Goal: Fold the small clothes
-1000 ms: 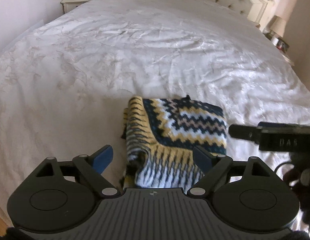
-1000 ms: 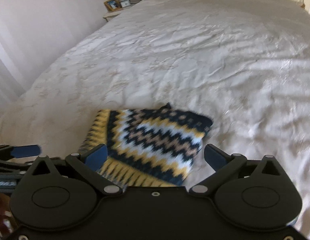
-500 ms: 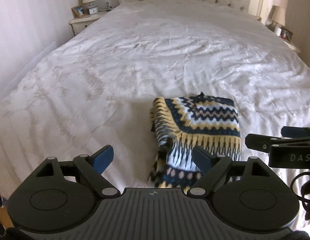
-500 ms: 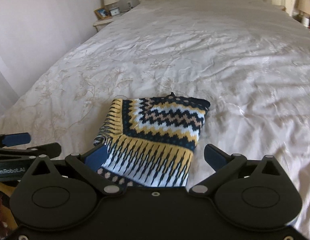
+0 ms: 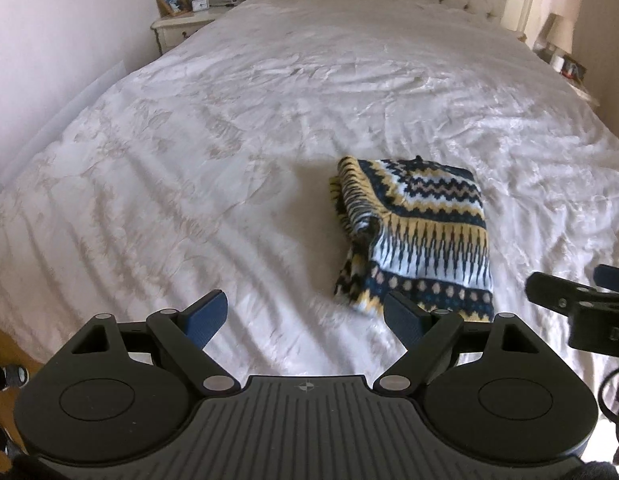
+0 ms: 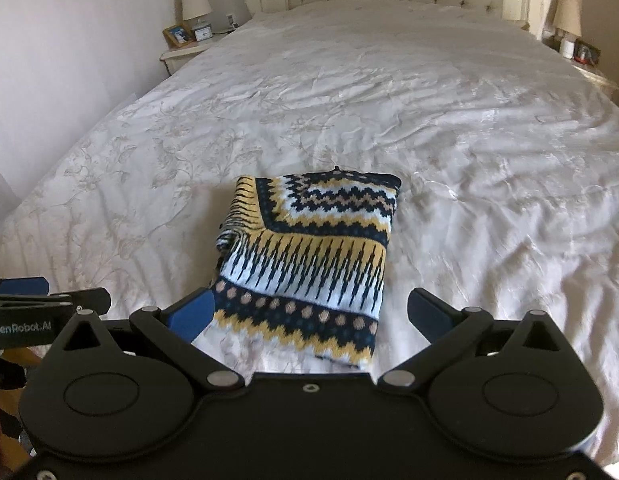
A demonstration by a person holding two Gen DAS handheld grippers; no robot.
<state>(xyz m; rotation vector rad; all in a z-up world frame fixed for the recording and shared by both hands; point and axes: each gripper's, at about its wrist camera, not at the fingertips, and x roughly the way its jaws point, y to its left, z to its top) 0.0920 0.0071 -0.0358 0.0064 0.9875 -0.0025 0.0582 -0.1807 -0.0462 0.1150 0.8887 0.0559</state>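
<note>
Right claw (image 6: 313,314) spread, sweater (image 6: 309,248) ahead

A small knitted garment (image 5: 419,232) (image 6: 309,256) is lying folded into a compact rectangle on a white bedspread (image 5: 229,120), near its foot end. Its pattern is running in bands of navy, mustard yellow, white and tan, with zigzags, spiky stripes and a dotted border. Its left edge is bunching up loosely, showing several layers, while the top face is sitting flat.
</note>
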